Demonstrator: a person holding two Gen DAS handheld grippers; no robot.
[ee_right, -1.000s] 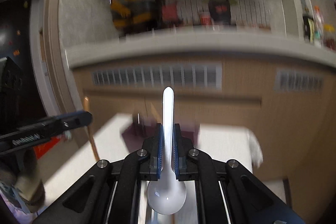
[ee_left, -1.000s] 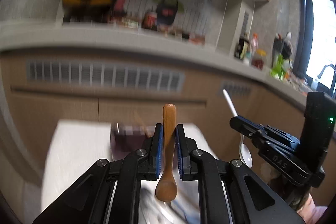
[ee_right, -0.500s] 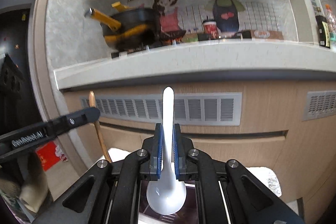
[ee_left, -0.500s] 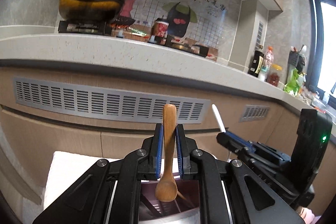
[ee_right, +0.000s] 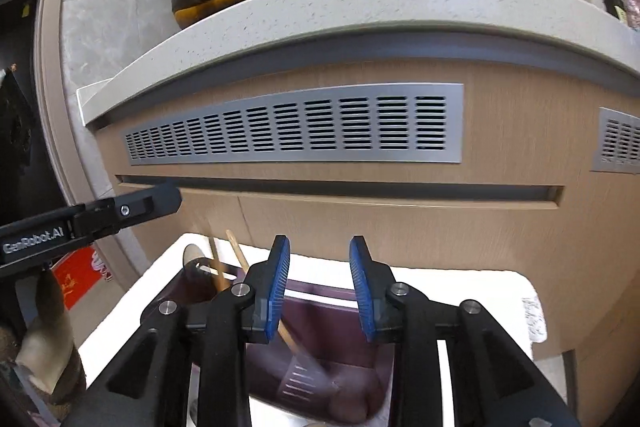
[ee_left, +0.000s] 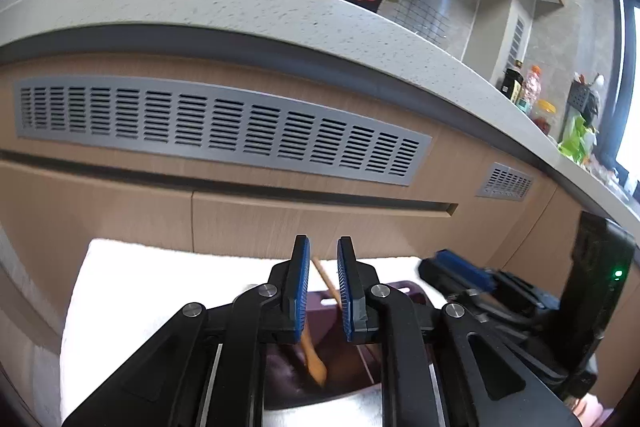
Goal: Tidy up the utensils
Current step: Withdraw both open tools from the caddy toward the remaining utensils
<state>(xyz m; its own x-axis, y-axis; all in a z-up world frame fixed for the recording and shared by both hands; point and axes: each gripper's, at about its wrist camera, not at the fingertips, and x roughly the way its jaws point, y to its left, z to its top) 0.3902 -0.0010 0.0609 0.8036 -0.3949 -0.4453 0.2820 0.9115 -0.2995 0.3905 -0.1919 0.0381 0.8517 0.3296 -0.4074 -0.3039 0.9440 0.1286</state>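
Both your grippers hang over the dark purple utensil bin (ee_left: 400, 297), which sits on a white cloth (ee_left: 132, 291) below the kitchen counter (ee_left: 280, 11). Your left gripper (ee_left: 323, 291) has just been opening; its blue pads stand apart, and the wooden spoon (ee_left: 316, 351) leans loose between them, bowl down inside the bin, touching neither pad clearly. Your right gripper (ee_right: 320, 287) has also just been opening, jaws wide apart with nothing pressed between them. Below it, inside the bin, lies a blurred pale shape; I cannot tell whether it is the white spoon.
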